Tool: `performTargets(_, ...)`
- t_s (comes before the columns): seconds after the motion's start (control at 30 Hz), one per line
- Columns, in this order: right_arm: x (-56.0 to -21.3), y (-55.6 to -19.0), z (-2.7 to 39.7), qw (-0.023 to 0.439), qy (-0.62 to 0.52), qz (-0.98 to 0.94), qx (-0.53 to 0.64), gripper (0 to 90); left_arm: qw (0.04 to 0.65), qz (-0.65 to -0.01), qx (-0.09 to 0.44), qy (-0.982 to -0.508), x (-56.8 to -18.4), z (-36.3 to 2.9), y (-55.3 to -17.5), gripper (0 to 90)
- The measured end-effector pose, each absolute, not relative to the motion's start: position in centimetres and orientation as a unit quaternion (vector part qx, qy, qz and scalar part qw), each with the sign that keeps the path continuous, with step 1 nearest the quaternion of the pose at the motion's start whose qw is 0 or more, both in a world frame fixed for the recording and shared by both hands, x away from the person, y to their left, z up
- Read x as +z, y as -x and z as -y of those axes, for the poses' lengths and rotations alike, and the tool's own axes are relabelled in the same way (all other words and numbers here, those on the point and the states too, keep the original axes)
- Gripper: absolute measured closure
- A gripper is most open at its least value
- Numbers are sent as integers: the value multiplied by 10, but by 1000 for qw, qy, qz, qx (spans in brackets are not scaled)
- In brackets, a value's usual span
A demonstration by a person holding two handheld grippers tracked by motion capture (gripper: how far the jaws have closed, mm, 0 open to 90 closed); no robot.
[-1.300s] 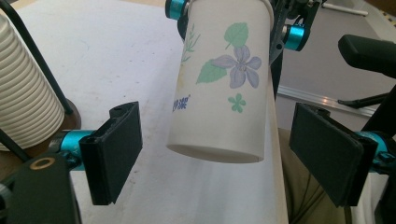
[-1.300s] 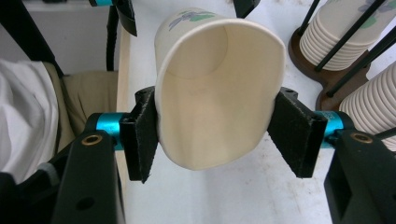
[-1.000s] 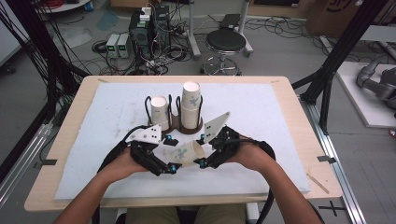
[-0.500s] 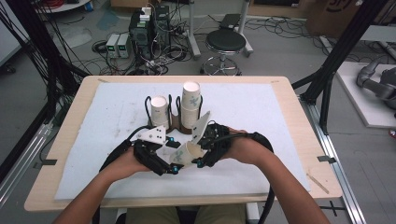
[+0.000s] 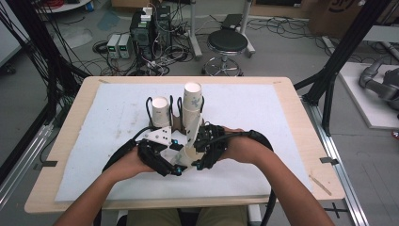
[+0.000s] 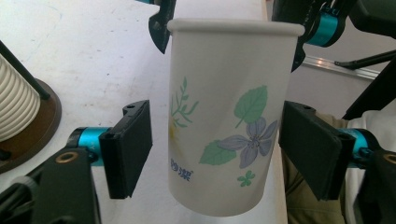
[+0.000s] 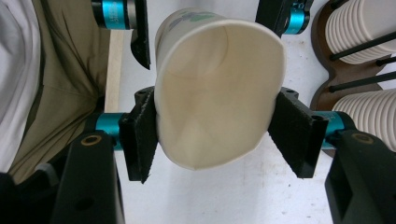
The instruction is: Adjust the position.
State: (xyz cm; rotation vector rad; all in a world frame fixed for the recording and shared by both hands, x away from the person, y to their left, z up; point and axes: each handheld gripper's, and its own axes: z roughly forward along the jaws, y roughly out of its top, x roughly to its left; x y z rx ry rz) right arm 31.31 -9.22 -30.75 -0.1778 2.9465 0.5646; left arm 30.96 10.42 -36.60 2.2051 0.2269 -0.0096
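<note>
A white paper cup (image 6: 229, 121) with a leaf and flower print hangs over the front of the table. My right gripper (image 7: 215, 135) is shut on it near the rim, and its pads squeeze the cup's mouth (image 7: 219, 93) out of round. My left gripper (image 6: 217, 140) straddles the cup's lower body. Its jaws have just been closing. The left pad (image 6: 133, 144) stands a little off the wall and the right pad (image 6: 310, 144) sits right at it. In the high view the cup (image 5: 187, 153) lies between the left gripper (image 5: 175, 162) and the right gripper (image 5: 196, 149).
Just behind the hands a brown holder (image 5: 176, 125) with black rods carries two stacks of cups, a short one (image 5: 160, 110) and a tall one (image 5: 192, 106). A white mat (image 5: 263, 117) covers the table. The front edge (image 5: 188, 202) is close to the forearms.
The right gripper has carried the cup leftward and in between the left gripper's jaws. The left jaws have narrowed around the cup.
</note>
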Motion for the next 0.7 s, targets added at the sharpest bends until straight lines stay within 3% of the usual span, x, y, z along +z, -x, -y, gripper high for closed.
performTargets(0.27,-309,-313,91,66,64,-979,182,376,440,-79,-7,-895,-368,-102,-310,370)
performTargets(0.5,-312,-313,91,60,65,-978,187,377,431,-70,-10,-899,-370,-99,-309,380)
performTargets(0.7,-313,-315,96,57,49,-974,213,294,442,-70,-6,-894,-370,-101,-310,380)
